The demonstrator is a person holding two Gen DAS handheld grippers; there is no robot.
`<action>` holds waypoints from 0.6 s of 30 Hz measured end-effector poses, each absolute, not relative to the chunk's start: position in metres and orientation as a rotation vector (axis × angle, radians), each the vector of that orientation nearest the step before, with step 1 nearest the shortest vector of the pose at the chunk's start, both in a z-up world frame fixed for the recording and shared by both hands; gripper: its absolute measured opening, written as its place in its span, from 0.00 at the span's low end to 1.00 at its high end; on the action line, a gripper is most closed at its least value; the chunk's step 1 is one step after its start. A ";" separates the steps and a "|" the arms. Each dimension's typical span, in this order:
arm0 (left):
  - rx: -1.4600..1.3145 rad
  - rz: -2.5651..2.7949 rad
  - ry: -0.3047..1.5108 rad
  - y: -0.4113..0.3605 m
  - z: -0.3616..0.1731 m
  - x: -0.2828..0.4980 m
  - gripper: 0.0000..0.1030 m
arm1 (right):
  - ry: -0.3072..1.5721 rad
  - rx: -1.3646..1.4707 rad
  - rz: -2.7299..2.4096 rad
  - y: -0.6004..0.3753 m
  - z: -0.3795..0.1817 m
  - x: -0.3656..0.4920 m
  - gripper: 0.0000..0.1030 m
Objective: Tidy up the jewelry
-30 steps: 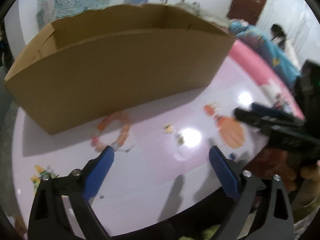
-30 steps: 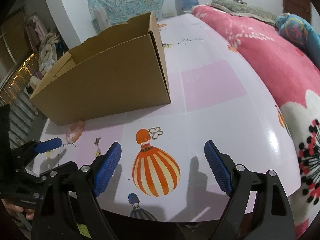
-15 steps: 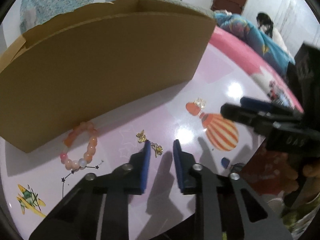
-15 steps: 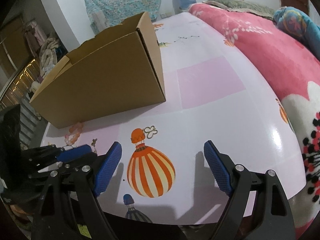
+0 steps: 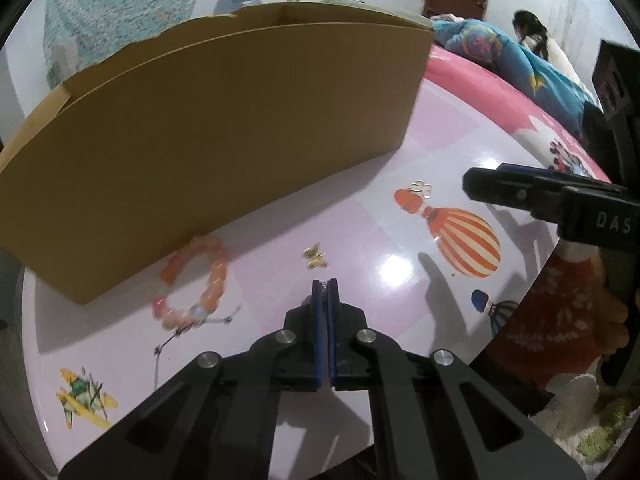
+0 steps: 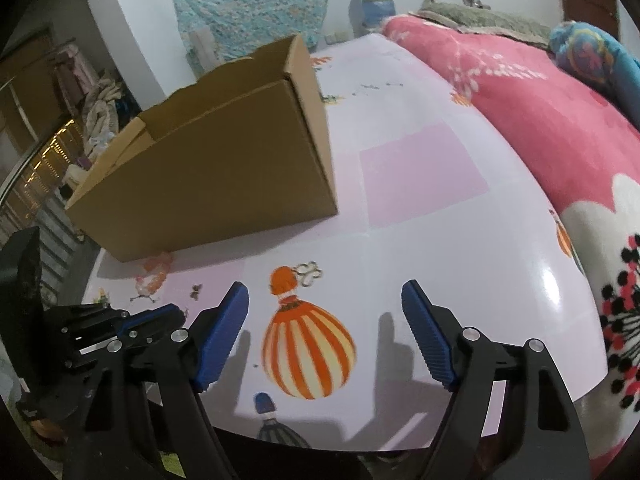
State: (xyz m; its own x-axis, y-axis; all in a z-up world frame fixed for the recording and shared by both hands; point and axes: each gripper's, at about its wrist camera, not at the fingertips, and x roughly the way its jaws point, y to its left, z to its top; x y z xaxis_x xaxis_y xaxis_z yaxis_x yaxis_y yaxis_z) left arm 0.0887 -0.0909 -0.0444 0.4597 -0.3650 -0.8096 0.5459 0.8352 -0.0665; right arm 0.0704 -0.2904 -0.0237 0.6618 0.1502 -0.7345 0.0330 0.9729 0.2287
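I read "DAS" on my right gripper (image 5: 520, 194), which points down, spread wide and closing. My left gripper (image 5: 325, 286) tilts down, pinching a gold chain (image 5: 327, 289) near the butterfly charm (image 5: 316, 257).

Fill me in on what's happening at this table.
A person with a gripper in each hand is sorting jewelry on the pink table. The left gripper has just been closing and is now shut, apparently pinching the chain end of a small gold charm. A bead bracelet lies untouched against the cardboard box. The right gripper hovers above the table; its fingers have just been closing a little but stand open with nothing between them.
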 end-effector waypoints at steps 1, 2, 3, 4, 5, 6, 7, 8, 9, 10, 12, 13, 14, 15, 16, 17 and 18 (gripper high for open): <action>0.205 -0.558 0.938 -0.086 -0.044 0.087 0.01 | 0.838 0.225 0.081 -0.287 -0.021 0.070 0.71; 0.194 -0.550 0.938 -0.080 -0.043 0.087 0.01 | 0.830 0.219 0.099 -0.283 -0.019 0.070 0.71; 0.184 -0.541 0.937 -0.075 -0.042 0.086 0.01 | 0.826 0.214 0.114 -0.279 -0.018 0.070 0.71; 0.173 -0.527 0.938 -0.068 -0.041 0.085 0.01 | 0.819 0.199 0.144 -0.272 -0.016 0.070 0.70; 0.166 -0.512 0.940 -0.061 -0.041 0.085 0.01 | 0.816 0.188 0.161 -0.267 -0.016 0.071 0.70; 0.158 -0.497 0.941 -0.055 -0.041 0.086 0.01 | 0.815 0.169 0.187 -0.259 -0.015 0.072 0.70; 0.151 -0.488 0.944 -0.051 -0.042 0.086 0.01 | 0.815 0.139 0.221 -0.249 -0.016 0.074 0.69; 0.140 -0.477 0.949 -0.045 -0.042 0.086 0.01 | 0.816 0.119 0.244 -0.242 -0.018 0.075 0.67; 0.131 -0.471 0.953 -0.041 -0.043 0.087 0.01 | 0.817 0.094 0.270 -0.234 -0.019 0.077 0.67; 0.115 -0.464 0.960 -0.036 -0.044 0.088 0.01 | 0.818 0.064 0.295 -0.227 -0.021 0.079 0.64; 0.089 -0.458 0.968 -0.030 -0.046 0.088 0.01 | 0.819 0.002 0.343 -0.211 -0.026 0.085 0.60; 0.082 -0.457 0.968 -0.029 -0.047 0.088 0.01 | 0.825 -0.027 0.351 -0.205 -0.028 0.089 0.58; 0.078 -0.456 0.967 -0.028 -0.047 0.088 0.01 | 0.832 -0.049 0.352 -0.200 -0.031 0.093 0.55; 0.076 -0.455 0.966 -0.028 -0.047 0.088 0.01 | 0.837 -0.065 0.356 -0.196 -0.033 0.095 0.54; 0.074 -0.456 0.966 -0.027 -0.047 0.088 0.01 | 0.841 -0.071 0.363 -0.192 -0.034 0.097 0.53; 0.070 -0.456 0.966 -0.027 -0.047 0.088 0.02 | 0.845 -0.073 0.369 -0.189 -0.035 0.100 0.51; 0.065 -0.459 0.965 -0.025 -0.047 0.088 0.01 | 0.848 -0.077 0.377 -0.186 -0.037 0.102 0.50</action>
State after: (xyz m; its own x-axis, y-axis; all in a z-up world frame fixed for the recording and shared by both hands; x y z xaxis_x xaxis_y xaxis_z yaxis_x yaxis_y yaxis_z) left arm 0.0881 -0.0252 -0.0468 0.4813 -0.3476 -0.8047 0.4045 0.9025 -0.1480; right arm 0.1019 -0.1859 -0.0373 0.5992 0.2947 -0.7444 -0.3551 0.9312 0.0827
